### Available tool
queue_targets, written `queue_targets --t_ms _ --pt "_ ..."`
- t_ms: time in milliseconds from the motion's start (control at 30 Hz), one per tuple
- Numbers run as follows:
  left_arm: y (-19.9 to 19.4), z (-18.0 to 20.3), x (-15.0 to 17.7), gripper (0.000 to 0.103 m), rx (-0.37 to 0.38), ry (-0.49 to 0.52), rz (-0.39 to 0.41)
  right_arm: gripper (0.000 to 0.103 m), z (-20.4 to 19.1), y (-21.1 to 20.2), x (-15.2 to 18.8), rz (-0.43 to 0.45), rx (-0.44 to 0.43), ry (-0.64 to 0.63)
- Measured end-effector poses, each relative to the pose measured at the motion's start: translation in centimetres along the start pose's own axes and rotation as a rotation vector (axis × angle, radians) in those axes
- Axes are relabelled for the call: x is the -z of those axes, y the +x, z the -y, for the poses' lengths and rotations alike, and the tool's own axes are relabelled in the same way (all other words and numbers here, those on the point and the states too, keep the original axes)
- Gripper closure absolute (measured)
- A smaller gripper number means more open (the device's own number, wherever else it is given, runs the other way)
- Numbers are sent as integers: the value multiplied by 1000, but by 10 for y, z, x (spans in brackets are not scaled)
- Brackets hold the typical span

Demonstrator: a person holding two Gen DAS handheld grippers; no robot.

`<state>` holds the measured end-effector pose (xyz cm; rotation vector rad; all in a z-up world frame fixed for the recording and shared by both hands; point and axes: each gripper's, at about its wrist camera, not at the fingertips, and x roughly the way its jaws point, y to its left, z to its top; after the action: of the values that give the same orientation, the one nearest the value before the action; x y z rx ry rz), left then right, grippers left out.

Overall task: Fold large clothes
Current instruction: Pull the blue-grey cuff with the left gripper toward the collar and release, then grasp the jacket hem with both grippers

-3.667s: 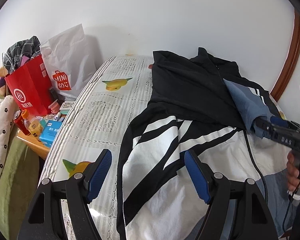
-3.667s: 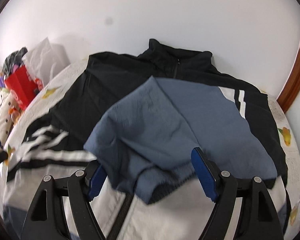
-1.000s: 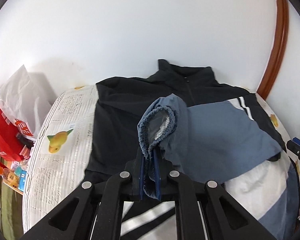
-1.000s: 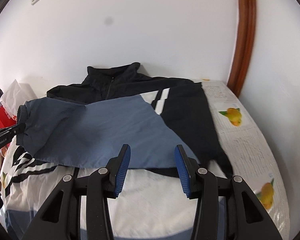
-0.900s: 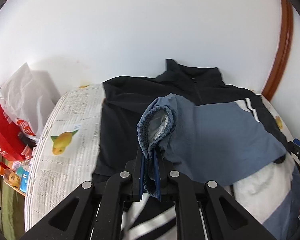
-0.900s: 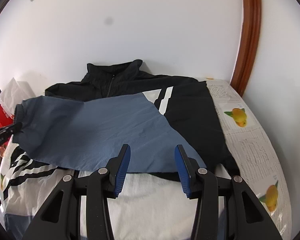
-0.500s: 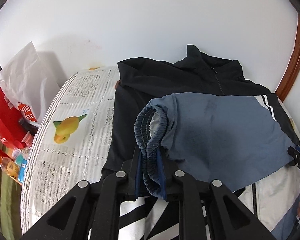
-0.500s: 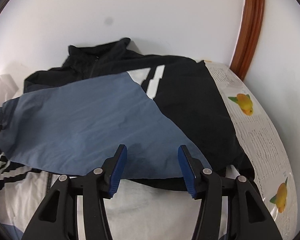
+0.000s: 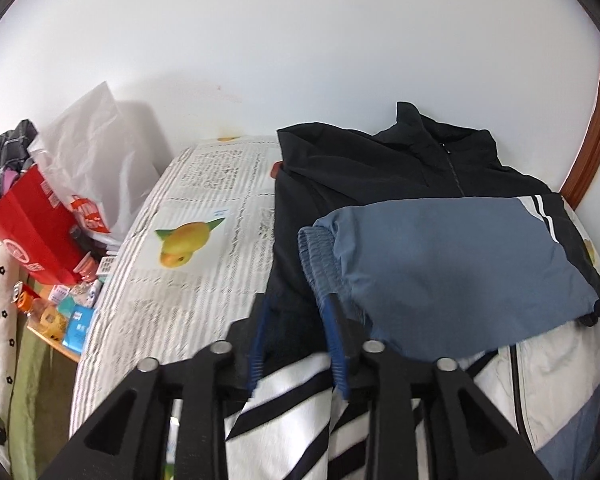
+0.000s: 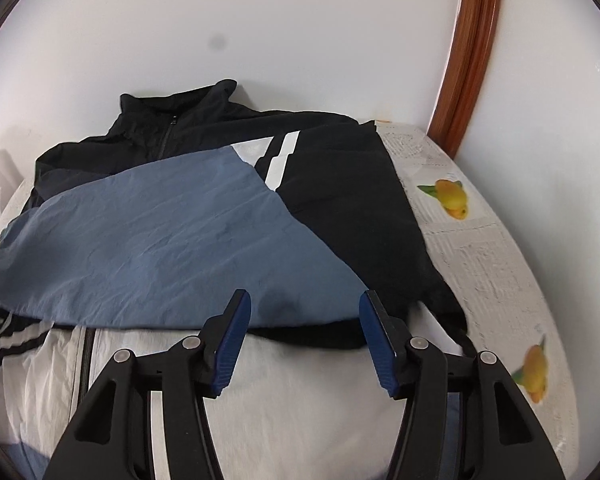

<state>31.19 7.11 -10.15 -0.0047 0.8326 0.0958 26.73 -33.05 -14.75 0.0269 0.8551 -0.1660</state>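
Jacket (image 10: 204, 216) is spread on the bed (image 9: 204, 264), its blue sleeve (image 9: 452, 264) folded across the chest. Left gripper (image 9: 300, 340) jaws are opening off the cuff (image 9: 320, 264); right gripper (image 10: 304, 340) jaws are opening, nothing between. Further folds are left.

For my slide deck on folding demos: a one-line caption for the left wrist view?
Left tool opening beside the blue sleeve's cuff, sleeve folded across the black jacket on the fruit-print table.
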Motion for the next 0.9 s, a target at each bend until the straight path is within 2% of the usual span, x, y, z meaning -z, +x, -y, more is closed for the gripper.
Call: queue_targets --t_ms 67,133,200,267,500,733,900 --pt "-14 -4 6 73 7 -3 8 47 3 -12 5 -9 -17 -13" --pt "-26 -7 11 68 2 -6 12 47 8 -25 12 7 -14 -22" --pt "-40 -12 17 57 2 -13 19 46 14 -37 19 14 -4 -18" --pt "-56 -17 23 49 3 -22 34 43 22 -47 25 14 -12 -4" --pt "-100 -28 54 48 3 -41 62 34 58 -87 59 29 6 38" --pt "-132 -34 93 48 5 -45 68 33 84 -112 97 17 39 63" --pt "-137 -43 118 46 1 -75 51 33 101 -122 125 7 39 85"
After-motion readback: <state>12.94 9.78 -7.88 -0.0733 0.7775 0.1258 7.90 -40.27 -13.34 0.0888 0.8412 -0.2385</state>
